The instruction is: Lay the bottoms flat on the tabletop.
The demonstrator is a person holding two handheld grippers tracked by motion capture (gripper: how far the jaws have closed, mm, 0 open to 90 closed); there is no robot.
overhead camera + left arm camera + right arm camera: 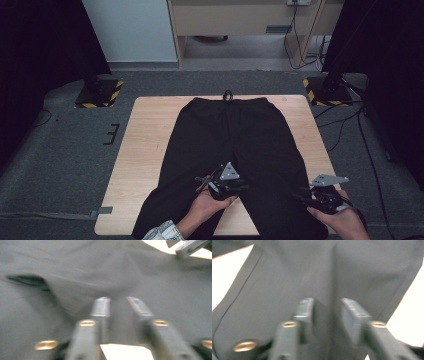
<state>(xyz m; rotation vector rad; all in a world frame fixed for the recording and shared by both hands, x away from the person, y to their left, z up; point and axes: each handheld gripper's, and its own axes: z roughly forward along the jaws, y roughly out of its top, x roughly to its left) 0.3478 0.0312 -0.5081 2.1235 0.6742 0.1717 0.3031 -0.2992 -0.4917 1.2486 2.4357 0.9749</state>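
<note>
Both gripper views are smeared with motion blur, so cloth texture and seams are hard to read. In the left gripper view the left gripper (118, 300) has its jaws standing apart over dark fabric, a gap between the pads; whether the tips touch the cloth cannot be told. A dark fold or opening lies at that view's left, and a grey metal part of the other gripper is cut off at the top right corner. In the right gripper view the right gripper (327, 301) also has its jaws apart, a raised crease of fabric running up between them without being pinched.

The pair of black cloth trousers (227, 135) lies flat along the light wooden table (145, 150), waistband at the far edge, legs toward the person; the cuffs are cut off by the bottom of the high view. There the left gripper (222, 182) sits between the two legs below the crotch, and the right gripper (320, 192) sits over the right leg's outer edge.

Around the table lie grey carpet (65, 150), two black stand bases with yellow-black tape (100, 92), trailing cables and dark curtains.
</note>
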